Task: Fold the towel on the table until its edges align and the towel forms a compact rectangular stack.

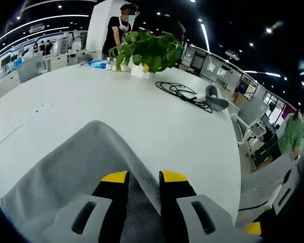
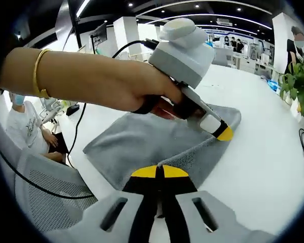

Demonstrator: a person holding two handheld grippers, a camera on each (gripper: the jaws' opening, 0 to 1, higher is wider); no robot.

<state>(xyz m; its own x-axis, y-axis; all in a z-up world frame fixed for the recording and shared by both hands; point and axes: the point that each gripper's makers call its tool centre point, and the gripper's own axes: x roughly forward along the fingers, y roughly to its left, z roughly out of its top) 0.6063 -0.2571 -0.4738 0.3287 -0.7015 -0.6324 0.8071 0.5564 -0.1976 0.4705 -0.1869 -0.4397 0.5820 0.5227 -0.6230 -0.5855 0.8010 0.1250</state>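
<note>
On the white table (image 1: 91, 96), left gripper view: grey towel (image 1: 71, 162) spread from the 6 o'clock edge toward 9 o'clock, one corner peaking near centre.
- Left gripper (image 1: 143, 177): yellow-tipped jaws rising at 6 o'clock, set slightly apart with a raised fold of the towel running up between them; whether they squeeze it cannot be told here.
- Potted plant (image 1: 149, 50) at 12 o'clock, far side of the table; coiled black cable (image 1: 185, 93) at 1 o'clock; person in dark top (image 1: 122, 25) standing behind the plant; person in green (image 1: 292, 134) at 3 o'clock, beyond the table edge.

Right gripper view:
- Right gripper (image 2: 159, 171): jaws pressed together at 6 o'clock, yellow tips meeting on the near hem of the towel (image 2: 142, 144), the cloth's edge pinched between them.
- Towel lies at centre, folded over, its far corner toward 2 o'clock.
- Left gripper (image 2: 222, 132) enters from 10 o'clock, held by a hand (image 2: 142, 91) with a gold bangle (image 2: 38, 73); its yellow tip touches the towel's edge at 3 o'clock.
- Seated person in white (image 2: 25, 126) at 9 o'clock.
</note>
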